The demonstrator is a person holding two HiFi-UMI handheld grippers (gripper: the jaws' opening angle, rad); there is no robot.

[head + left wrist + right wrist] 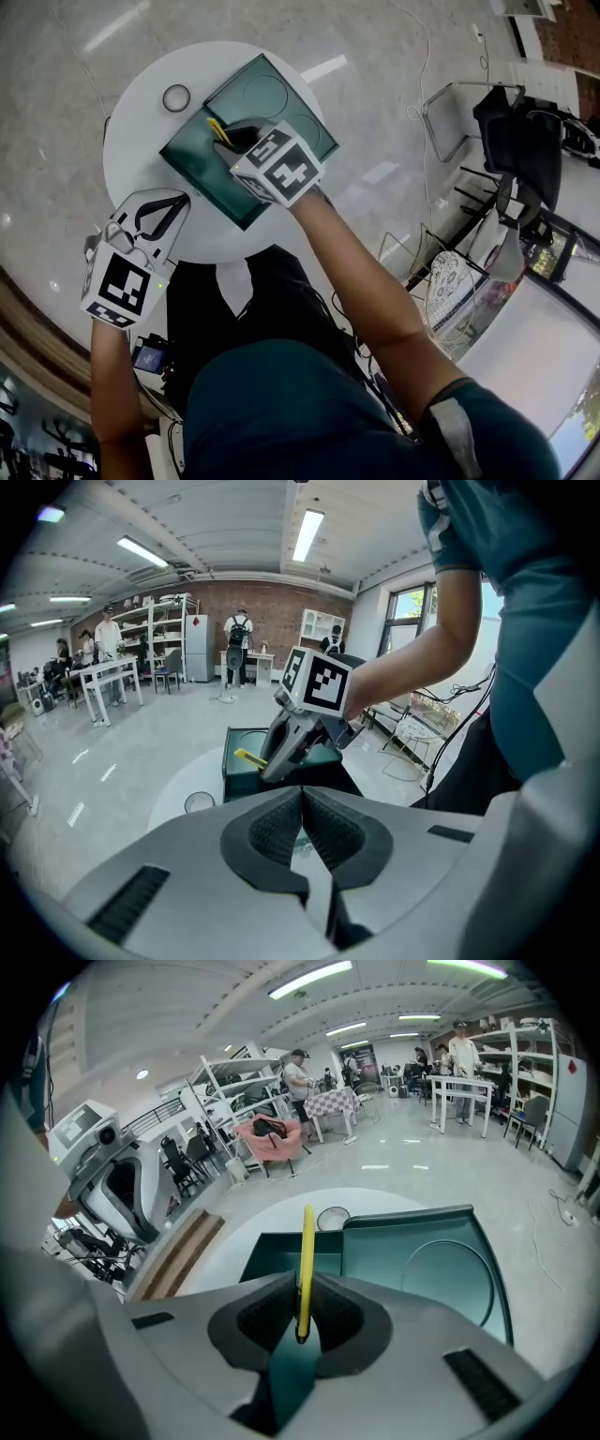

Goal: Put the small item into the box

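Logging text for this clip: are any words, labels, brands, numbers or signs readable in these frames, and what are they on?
No readable text in any view.
The right marker cube and left marker cube: square code patterns only, no letters or digits.
Green box: no print visible.
Red sign on a far white cabinet: too small to read.

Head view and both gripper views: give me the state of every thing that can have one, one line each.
Right gripper: shut on the yellow stick.
Left gripper: jaws together, nothing between them.
Yellow stick: gripped, above the box.
Box: open.
Lid: laid back flat.
Dish: upright on the table beside the box.
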